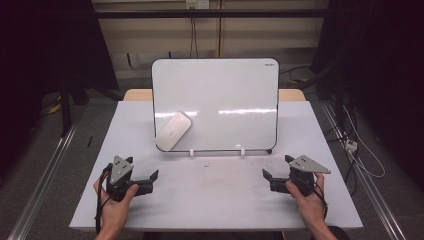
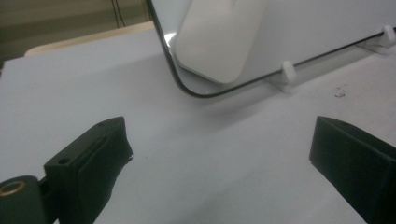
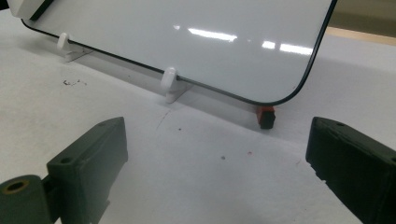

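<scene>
A whiteboard (image 1: 215, 102) stands tilted back on small white clips (image 1: 191, 152) toward the far edge of the table (image 1: 215, 200), and a white eraser (image 1: 173, 131) clings to its face at the lower left corner. Both grippers rest on the near part of the table, well apart from the board — the left gripper (image 1: 150, 181) toward the near left corner, the right gripper (image 1: 267, 179) toward the near right. Each has its jaws spread wide with nothing between them; the gripper views show bare tabletop in the gap.

The eraser looks like the thing to be taken, and the left gripper faces it. The main risk is the board itself: it seems held only by those clips and a small prop (image 3: 266, 116) behind its right corner, so a push straight into the eraser would likely rock it backward or slide it along the table. The eraser is smooth, rounded and lies slantwise — jaws closing across its long sides off-centre could squeeze it out, dropping it onto the table. A steadying touch from the right gripper at the board's right edge would probably help.
</scene>
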Motion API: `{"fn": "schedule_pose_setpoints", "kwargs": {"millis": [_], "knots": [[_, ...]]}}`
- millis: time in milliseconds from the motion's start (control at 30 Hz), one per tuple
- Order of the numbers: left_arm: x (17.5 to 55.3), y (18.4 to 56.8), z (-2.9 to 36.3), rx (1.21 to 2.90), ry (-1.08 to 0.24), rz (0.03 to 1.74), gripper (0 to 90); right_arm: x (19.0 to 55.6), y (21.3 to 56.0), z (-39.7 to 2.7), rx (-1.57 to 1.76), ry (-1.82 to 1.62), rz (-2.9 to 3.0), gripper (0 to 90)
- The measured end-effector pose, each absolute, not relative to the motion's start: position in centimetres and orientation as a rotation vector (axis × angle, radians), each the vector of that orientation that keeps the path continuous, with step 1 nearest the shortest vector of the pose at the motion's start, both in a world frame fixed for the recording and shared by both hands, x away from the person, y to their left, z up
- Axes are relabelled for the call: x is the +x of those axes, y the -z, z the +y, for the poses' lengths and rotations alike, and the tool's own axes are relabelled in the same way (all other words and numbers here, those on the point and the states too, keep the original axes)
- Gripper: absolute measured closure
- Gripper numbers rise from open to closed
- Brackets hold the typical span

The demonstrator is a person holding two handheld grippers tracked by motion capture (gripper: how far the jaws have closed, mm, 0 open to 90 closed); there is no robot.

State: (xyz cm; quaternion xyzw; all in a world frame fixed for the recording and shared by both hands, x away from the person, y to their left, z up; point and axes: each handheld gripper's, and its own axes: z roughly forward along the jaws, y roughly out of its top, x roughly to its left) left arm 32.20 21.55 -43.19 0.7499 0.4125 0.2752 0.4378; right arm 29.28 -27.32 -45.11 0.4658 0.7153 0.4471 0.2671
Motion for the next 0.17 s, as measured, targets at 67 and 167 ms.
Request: {"fn": "schedule_pose_setpoints", "kwargs": {"millis": [67, 167], "knots": [[32.44, 43.13, 21.57, 1.852, -0.681, 1.034, 4.5, 29.29, 45.12, -27.33, 1.263, -1.207, 1.927, 5.5], [32.69, 43.20, 21.37, 1.857, -0.675, 1.034, 4.4, 29.35, 45.17, -27.34, 1.263, -1.202, 1.928, 5.5]]}}
